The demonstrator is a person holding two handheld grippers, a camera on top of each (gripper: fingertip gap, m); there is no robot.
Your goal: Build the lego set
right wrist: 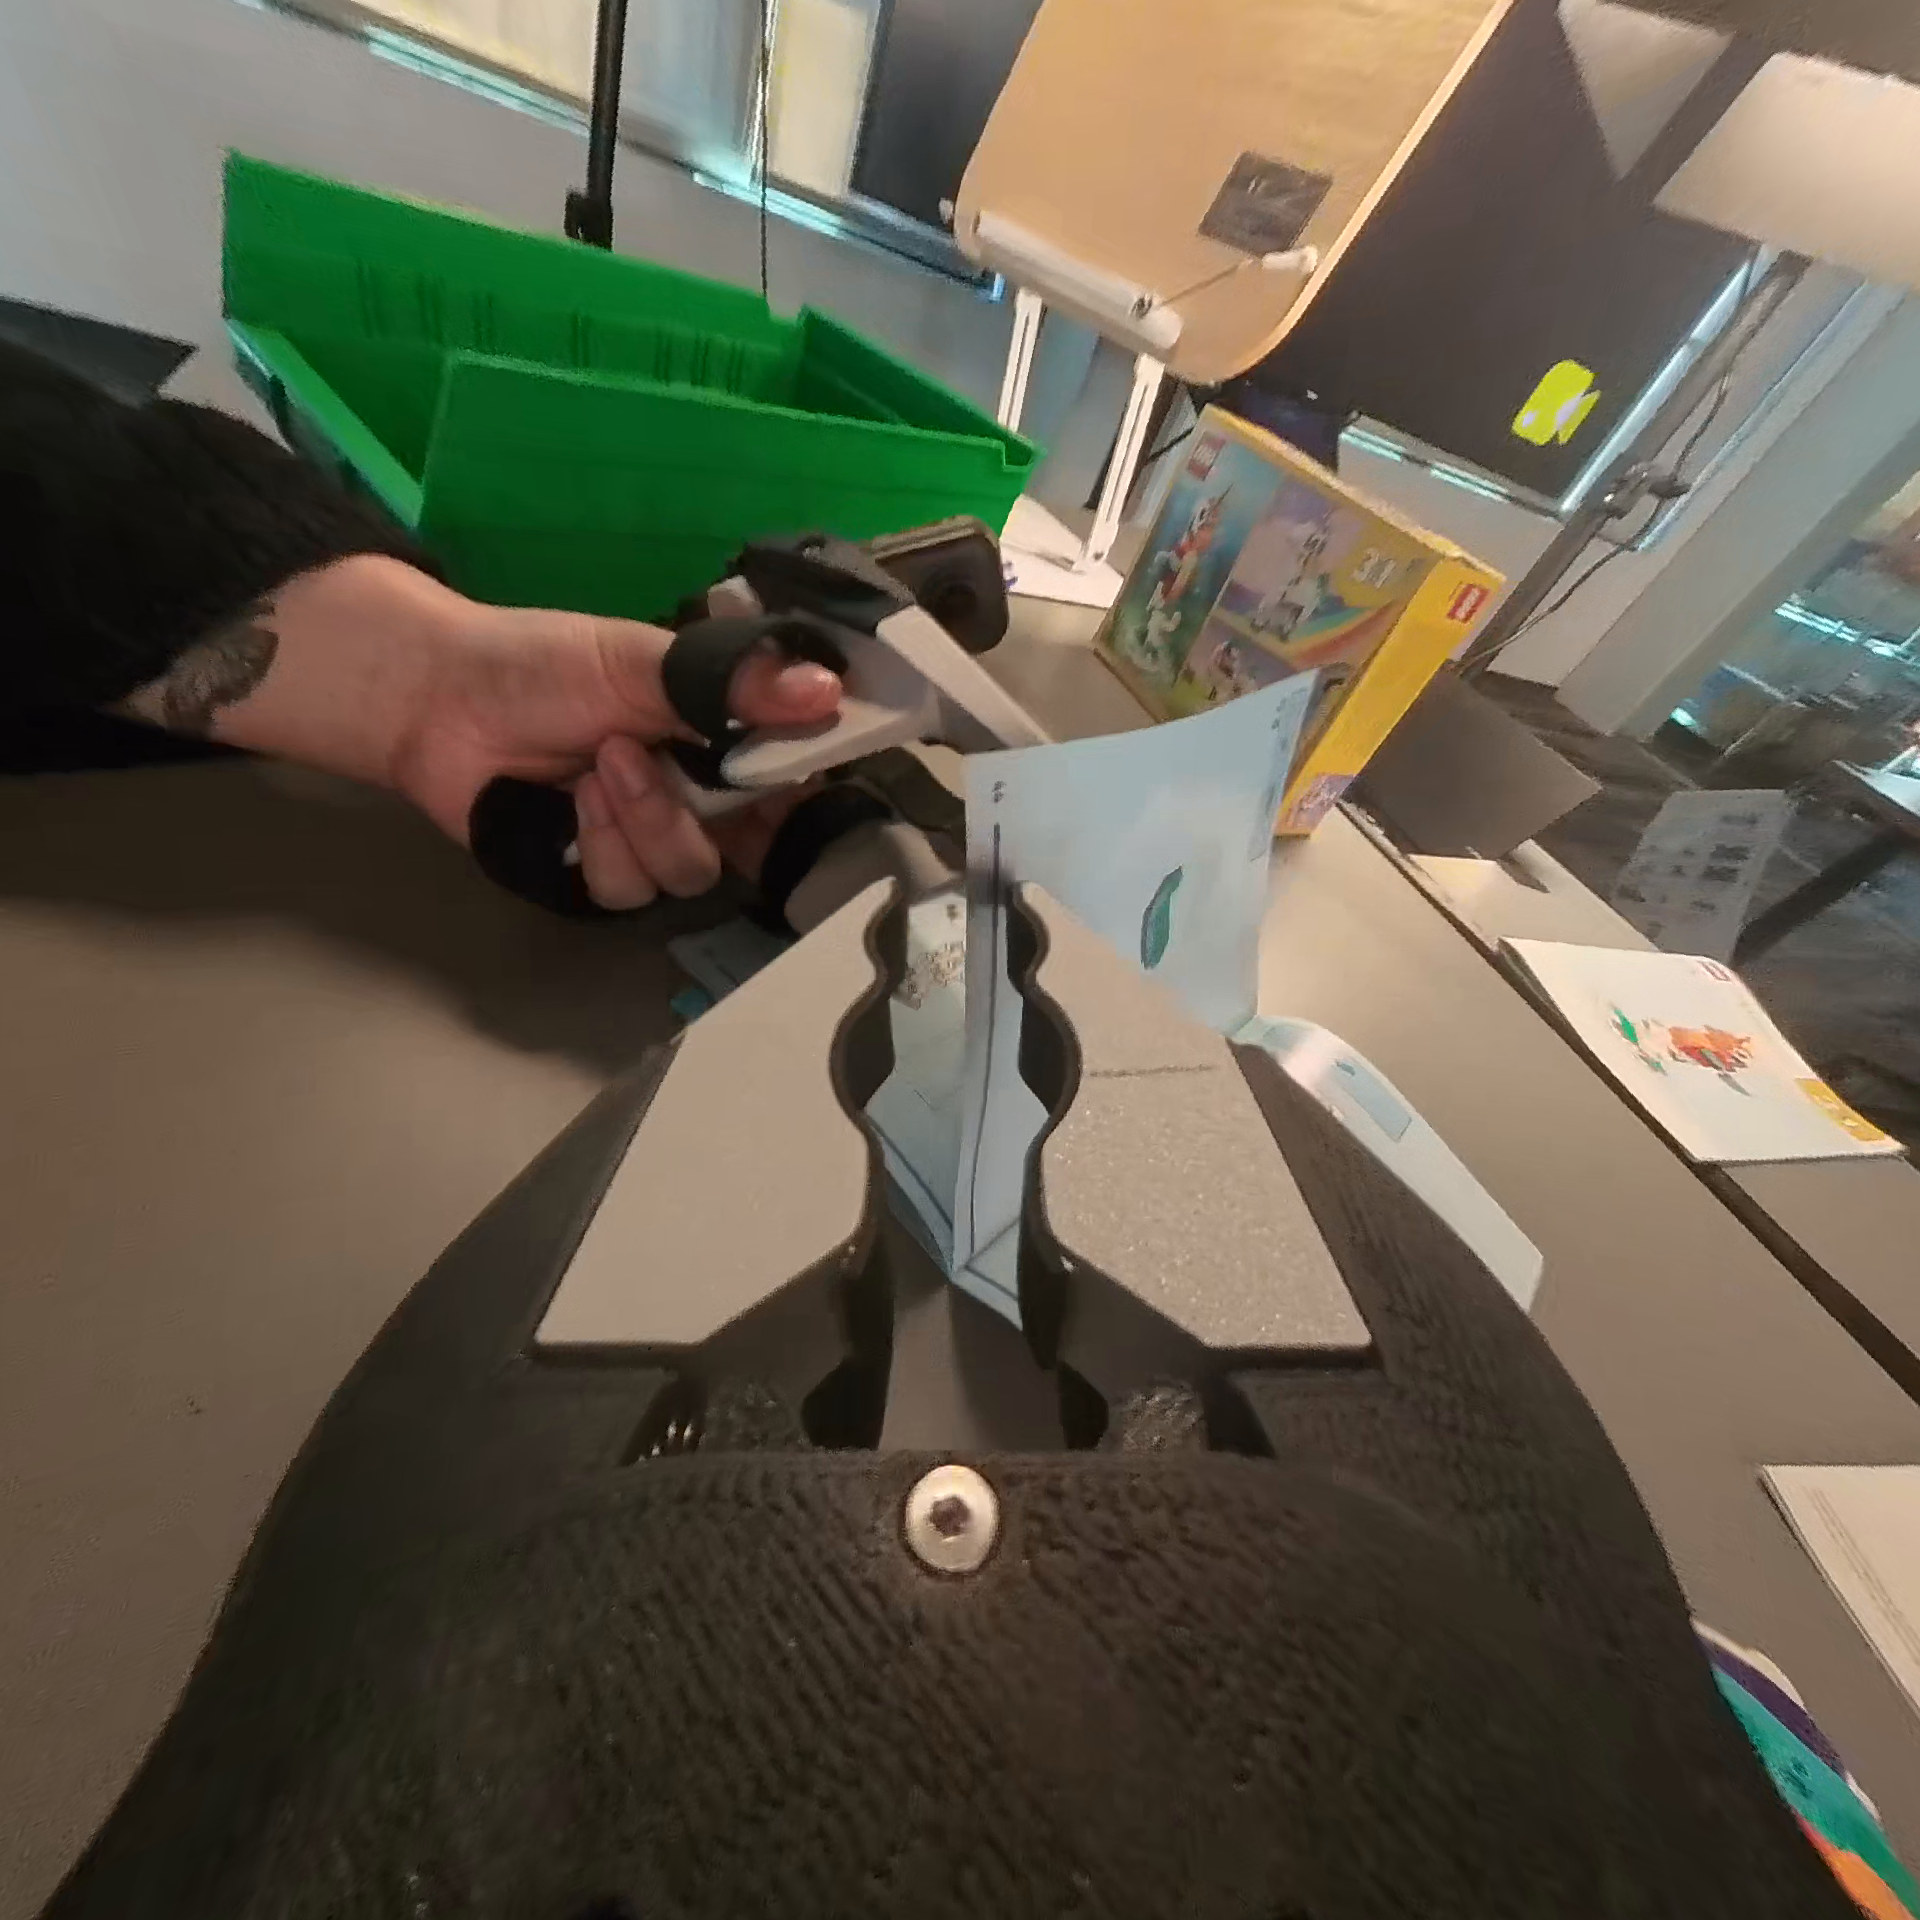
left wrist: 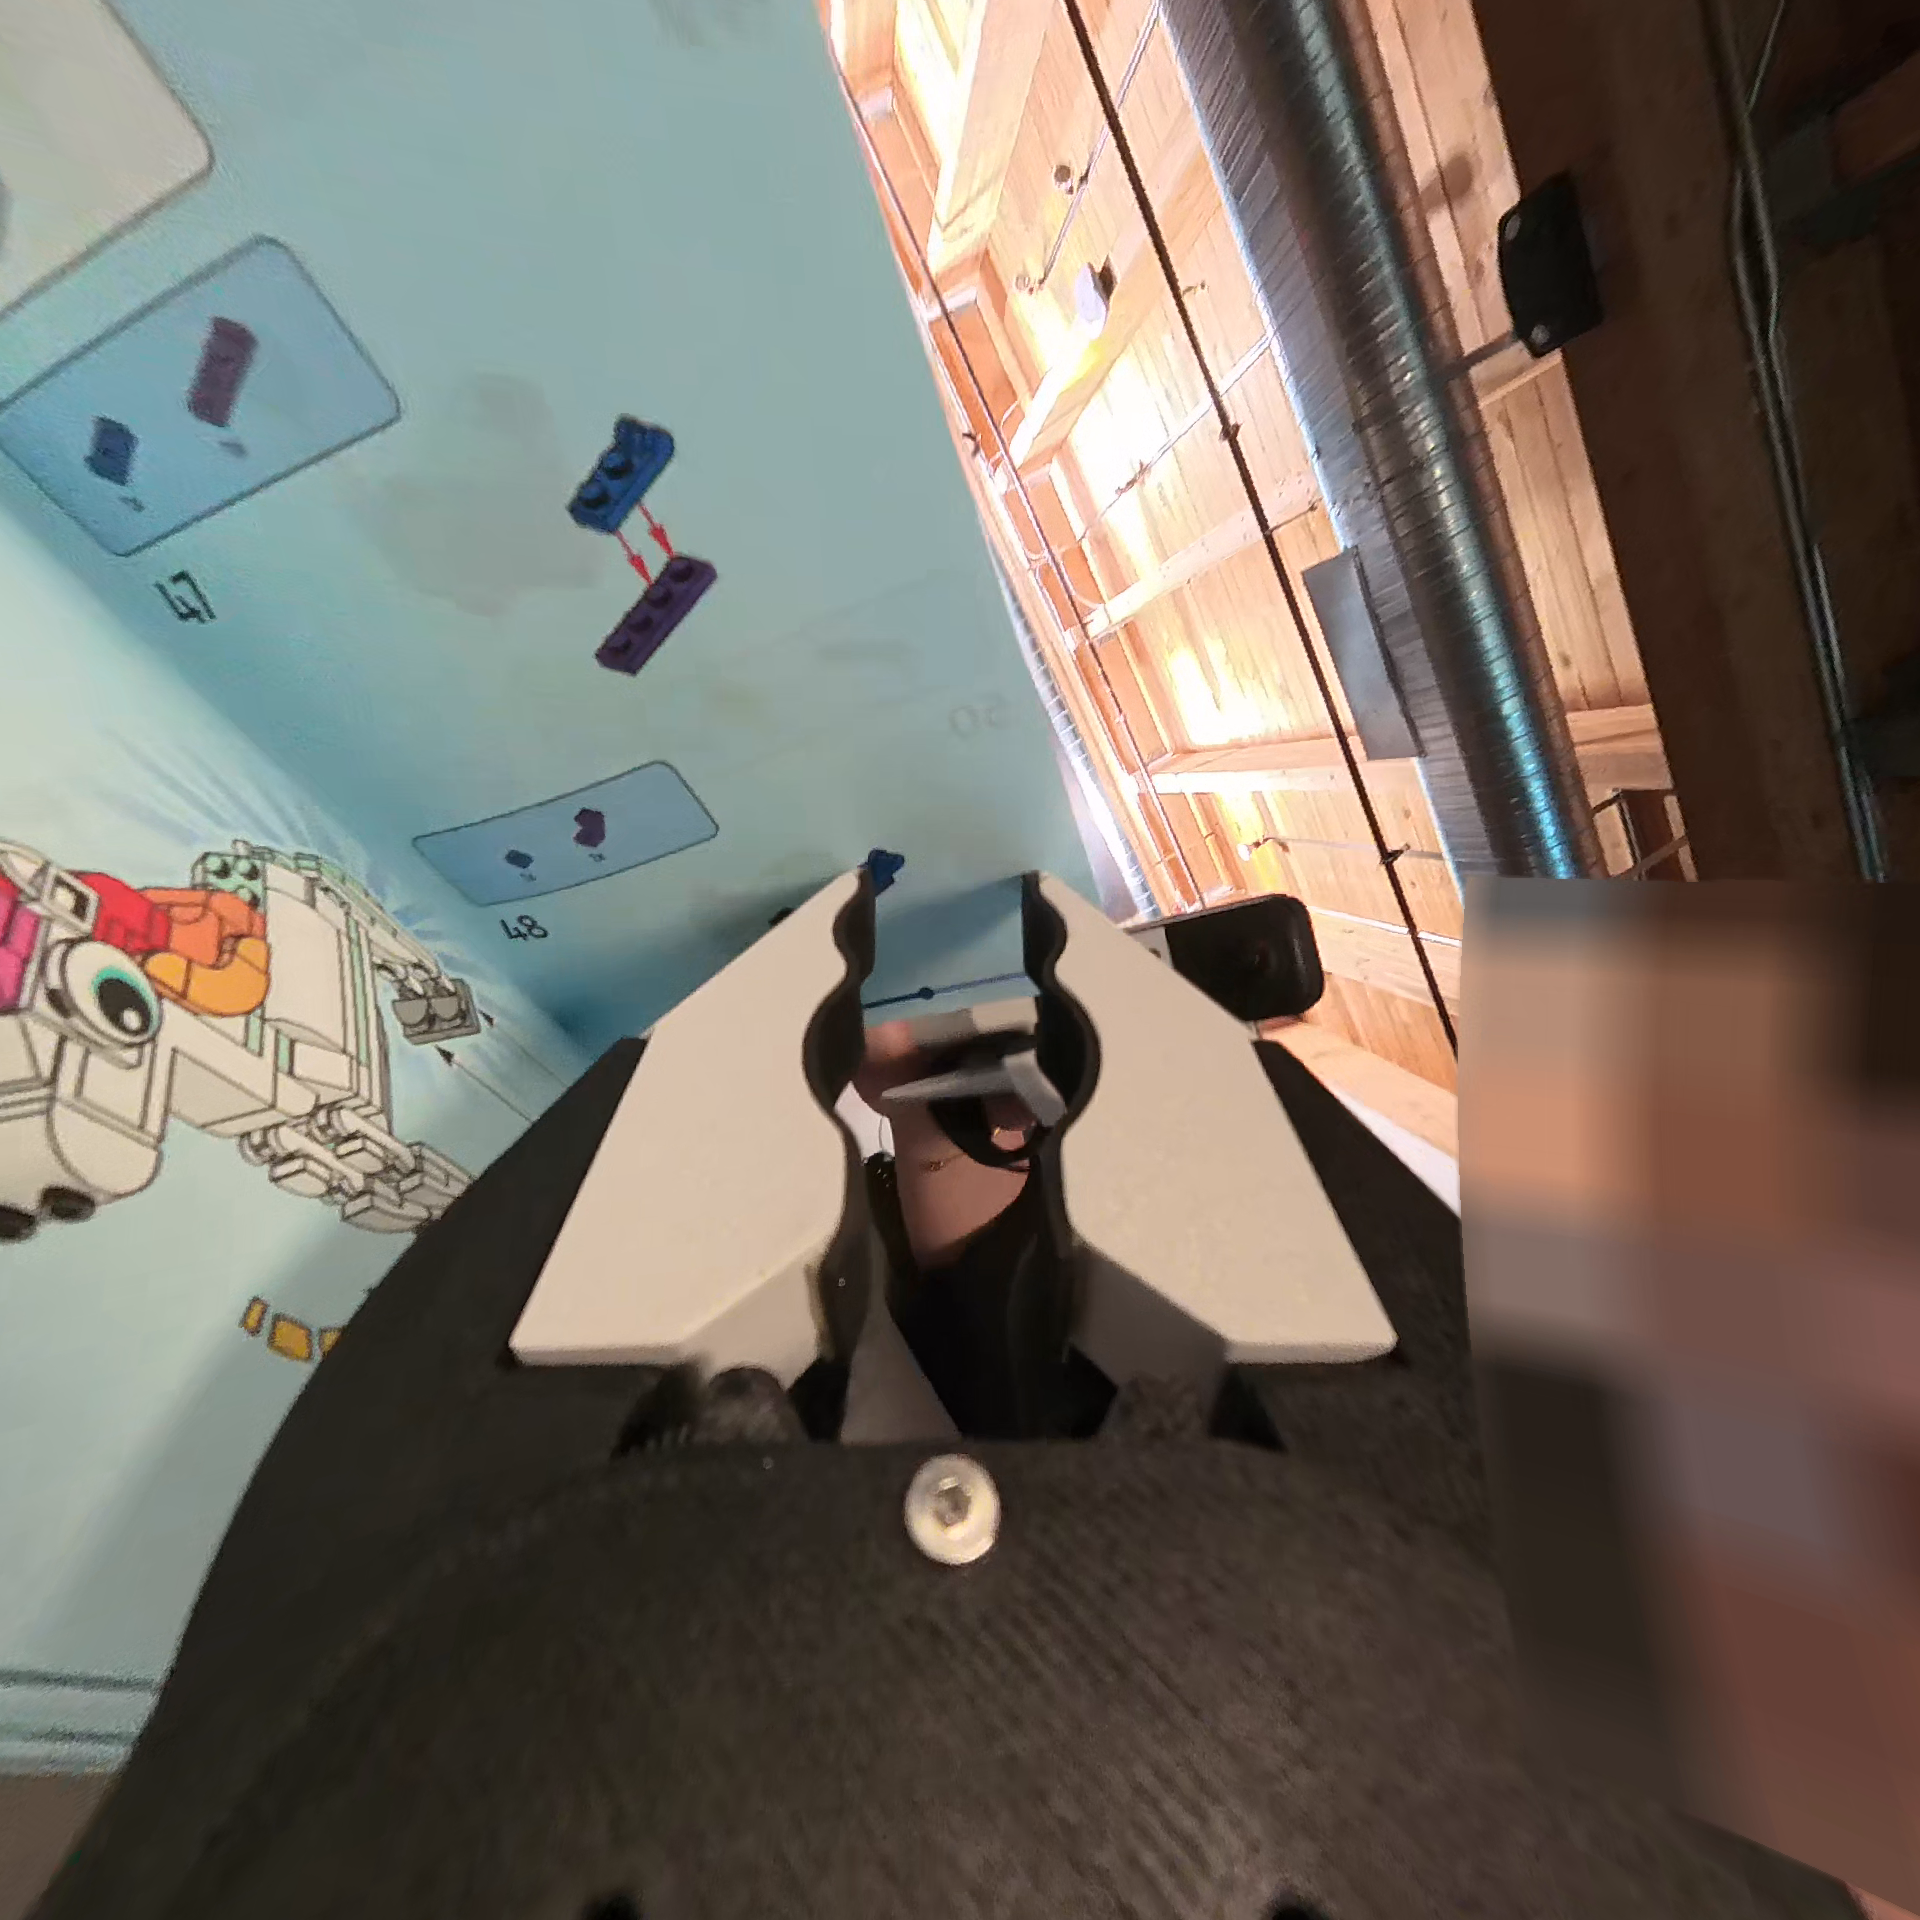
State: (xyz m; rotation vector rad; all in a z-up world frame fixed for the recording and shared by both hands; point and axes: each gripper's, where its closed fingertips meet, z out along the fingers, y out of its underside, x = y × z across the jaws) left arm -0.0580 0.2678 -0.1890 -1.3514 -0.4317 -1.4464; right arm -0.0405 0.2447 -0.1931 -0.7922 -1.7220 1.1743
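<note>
The light-blue Lego instruction booklet page (left wrist: 499,343) fills the left of the left wrist view, seen from below and lifted off the table. My left gripper (left wrist: 948,883) is open, with the page's edge lying across the gap at its fingertips. In the right wrist view the same page (right wrist: 1122,862) stands up and curls. It runs edge-on between the fingers of my right gripper (right wrist: 958,894), whose jaws stand apart around it. The left gripper (right wrist: 935,717), held by a hand (right wrist: 499,696), touches the page's top corner there. No loose bricks show.
A green bin (right wrist: 623,436) stands at the back left of the grey table (right wrist: 260,1039). The yellow Lego box (right wrist: 1299,613) lies behind the page. A second booklet (right wrist: 1694,1060) and a paper sheet (right wrist: 1860,1538) lie at the right. Ceiling beams and a duct (left wrist: 1382,416) show overhead. Only a small space, under 4 cm, lies between the two pairs of fingers.
</note>
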